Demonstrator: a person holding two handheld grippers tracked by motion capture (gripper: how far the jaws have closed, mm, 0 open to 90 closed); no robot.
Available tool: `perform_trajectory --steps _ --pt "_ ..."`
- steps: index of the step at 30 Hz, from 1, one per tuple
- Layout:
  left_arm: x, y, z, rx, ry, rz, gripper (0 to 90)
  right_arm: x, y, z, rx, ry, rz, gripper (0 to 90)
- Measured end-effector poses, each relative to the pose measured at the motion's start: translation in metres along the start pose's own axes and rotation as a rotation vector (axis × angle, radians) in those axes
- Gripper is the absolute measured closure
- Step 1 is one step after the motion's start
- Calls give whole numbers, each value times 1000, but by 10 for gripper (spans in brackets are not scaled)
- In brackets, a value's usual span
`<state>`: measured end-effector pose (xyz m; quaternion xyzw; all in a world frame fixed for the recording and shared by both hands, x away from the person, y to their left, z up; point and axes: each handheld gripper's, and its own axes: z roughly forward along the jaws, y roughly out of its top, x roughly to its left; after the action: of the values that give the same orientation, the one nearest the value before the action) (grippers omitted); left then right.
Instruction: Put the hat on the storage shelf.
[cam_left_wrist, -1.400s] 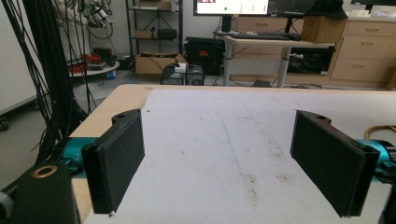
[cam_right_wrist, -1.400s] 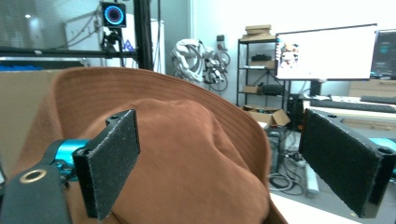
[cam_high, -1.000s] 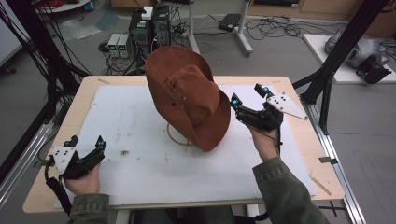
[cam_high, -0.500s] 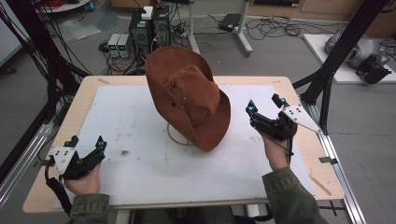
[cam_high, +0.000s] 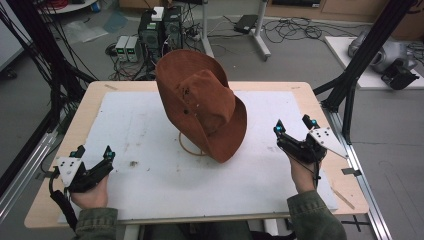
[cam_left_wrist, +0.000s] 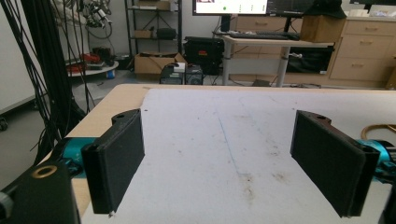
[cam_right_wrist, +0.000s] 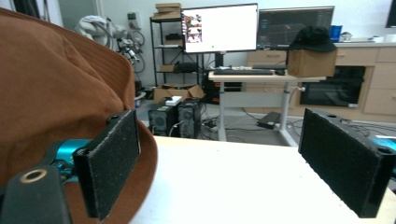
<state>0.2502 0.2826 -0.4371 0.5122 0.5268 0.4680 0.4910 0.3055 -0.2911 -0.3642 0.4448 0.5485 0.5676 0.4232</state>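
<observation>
Left tool sits at lower left of the high view, jaws spread wide with nothing between them, pointing up-frame; the hand grips it from below. Right tool sits at right of centre, jaws likewise wide apart and empty, held by the right hand, sleeved forearm entering from the bottom edge.

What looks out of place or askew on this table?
The brown hat sits steeply tilted on a wooden ring stand, brim hanging low toward the right gripper. The white mat is stained.
</observation>
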Motion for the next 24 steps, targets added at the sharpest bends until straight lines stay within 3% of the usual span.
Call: perform_trajectory --steps 10,24 --pt "1 0 -1 -3 3 -1 176 -12 -29 -12 3 -75 13 119" --pt "3 0 -2 -5 13 -4 175 -17 -61 -19 63 -114 -2 119"
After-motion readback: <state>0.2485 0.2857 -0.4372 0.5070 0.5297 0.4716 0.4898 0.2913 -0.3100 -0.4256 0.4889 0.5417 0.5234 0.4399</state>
